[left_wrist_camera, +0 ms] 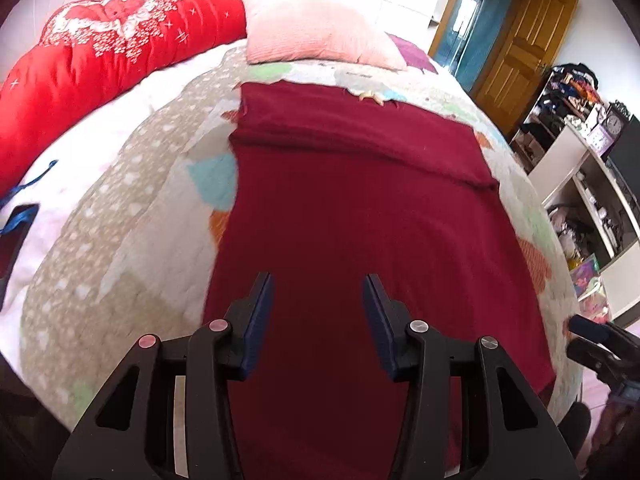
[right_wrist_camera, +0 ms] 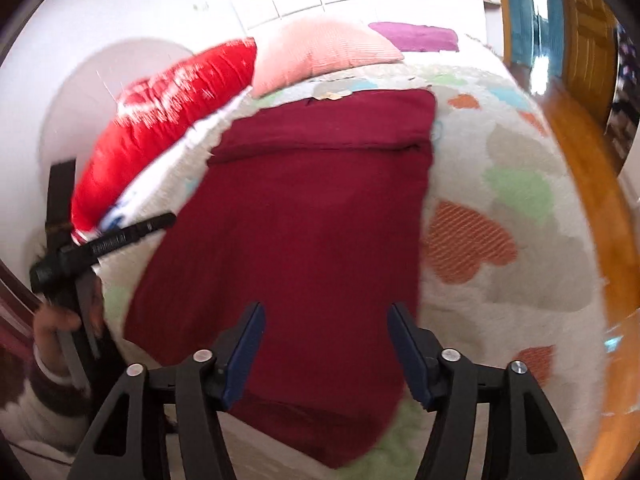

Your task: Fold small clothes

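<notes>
One dark red garment [left_wrist_camera: 360, 208] lies spread flat on the bed, on top of a quilt [left_wrist_camera: 120, 216] printed with hearts in orange, green, teal and beige. A crosswise fold ridge runs near the garment's far end. In the right wrist view the same garment [right_wrist_camera: 304, 216] fills the middle, near end reaching the quilt's [right_wrist_camera: 500, 280] front edge.

Left gripper [left_wrist_camera: 319, 284]: two fingers, blue pads, spread wide, nothing between them, hovering over the garment's near half. Right gripper [right_wrist_camera: 326, 312]: two fingers, blue pads, also spread wide, empty, over the garment's near right part. Cannot tell if either touches the cloth.

Counts: one pink pillow [left_wrist_camera: 320, 36] at the head of the bed; one red padded quilt [left_wrist_camera: 108, 52] with white pattern rolled along the left side; one purple cloth [right_wrist_camera: 416, 36] behind the pillow. One small tan object [left_wrist_camera: 372, 97] sits at the garment's far edge; too small to name. One wooden door [left_wrist_camera: 520, 48] at right, and one white shelf unit [left_wrist_camera: 592, 208] holding clutter, with one clock [left_wrist_camera: 613, 122] on top. One dark flat object [left_wrist_camera: 16, 236] with a blue strap lies at the left edge.

From the right wrist camera, the left gripper's body [right_wrist_camera: 100, 240] shows at the left, held by one hand [right_wrist_camera: 52, 320].

No readable writing or brands; frames are motion-blurred.
</notes>
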`<state>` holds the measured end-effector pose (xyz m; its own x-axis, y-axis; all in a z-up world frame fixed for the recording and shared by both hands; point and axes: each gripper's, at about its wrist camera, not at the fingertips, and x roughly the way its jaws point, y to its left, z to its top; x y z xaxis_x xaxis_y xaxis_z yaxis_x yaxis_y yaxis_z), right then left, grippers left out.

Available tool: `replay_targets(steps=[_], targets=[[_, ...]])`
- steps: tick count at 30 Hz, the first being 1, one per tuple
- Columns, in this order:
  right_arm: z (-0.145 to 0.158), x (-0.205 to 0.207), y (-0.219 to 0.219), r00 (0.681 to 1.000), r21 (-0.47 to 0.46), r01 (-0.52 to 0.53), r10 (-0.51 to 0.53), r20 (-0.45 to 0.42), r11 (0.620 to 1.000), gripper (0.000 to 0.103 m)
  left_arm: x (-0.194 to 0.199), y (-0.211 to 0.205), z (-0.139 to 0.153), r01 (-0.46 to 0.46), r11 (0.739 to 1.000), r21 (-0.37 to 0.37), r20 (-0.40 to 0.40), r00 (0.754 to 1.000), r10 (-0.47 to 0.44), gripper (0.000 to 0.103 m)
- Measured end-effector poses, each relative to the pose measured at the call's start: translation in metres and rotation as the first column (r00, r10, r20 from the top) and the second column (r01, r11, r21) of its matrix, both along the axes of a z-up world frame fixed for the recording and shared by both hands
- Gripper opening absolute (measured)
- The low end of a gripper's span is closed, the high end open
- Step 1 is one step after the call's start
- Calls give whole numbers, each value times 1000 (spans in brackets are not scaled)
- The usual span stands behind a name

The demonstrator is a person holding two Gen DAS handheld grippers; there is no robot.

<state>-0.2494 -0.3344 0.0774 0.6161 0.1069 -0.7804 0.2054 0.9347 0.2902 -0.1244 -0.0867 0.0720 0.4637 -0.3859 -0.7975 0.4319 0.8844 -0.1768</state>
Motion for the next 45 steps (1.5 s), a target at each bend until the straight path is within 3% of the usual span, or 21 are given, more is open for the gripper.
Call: replay_targets(steps=[3, 7, 13, 23, 27, 29, 31, 32, 37, 41, 43, 45], targets=[[-19, 3, -1, 1000, 46, 11, -10, -8, 999, 63, -3, 18, -4, -36, 999, 11, -10, 999, 36, 52], [-36, 2, -8, 998, 47, 46, -45, -39, 998, 63, -5, 46, -12, -89, 995, -44, -63, 994, 87, 56], [-47, -17, -17, 998, 72, 44, -40, -57, 996, 63, -21, 58, -22, -69, 997, 16, -59, 996, 70, 56], [-59, -45, -20, 998, 183, 15, -4, -61, 983, 65, -27, 69, -47, -72, 997, 43, -133, 988, 77, 56], [-62, -39, -5, 996, 102, -11, 19, -86, 995, 66, -30, 67, -49, -64, 996, 58, -122, 990, 70, 56], [-63, -39, 15, 985, -12, -97, 94, -141, 995, 66, -32, 66, -50, -54, 996, 68, -114, 992, 62, 57], [-63, -46, 33, 966, -146, -180, 146, -215, 973, 66, -32, 66, -51, -55, 996, 66, -116, 991, 62, 58], [-62, -49, 35, 963, -162, -187, 148, -227, 969, 66, -33, 67, -51, -55, 996, 63, -117, 991, 62, 58], [-39, -61, 40, 979, -163, -167, 143, -146, 972, 65, -34, 68, -51, -55, 997, 55, -125, 990, 62, 58], [-49, -54, 54, 988, -230, -122, 96, -125, 965, 65, -35, 67, -51, -67, 996, 52, -125, 989, 73, 59], [-62, -51, 56, 987, -322, -77, 26, -159, 944, 59, -36, 67, -50, -62, 997, 55, -121, 990, 68, 59], [-61, -56, 52, 988, -334, -25, -26, -149, 942, 51, -36, 67, -51, -60, 997, 51, -122, 990, 66, 59]])
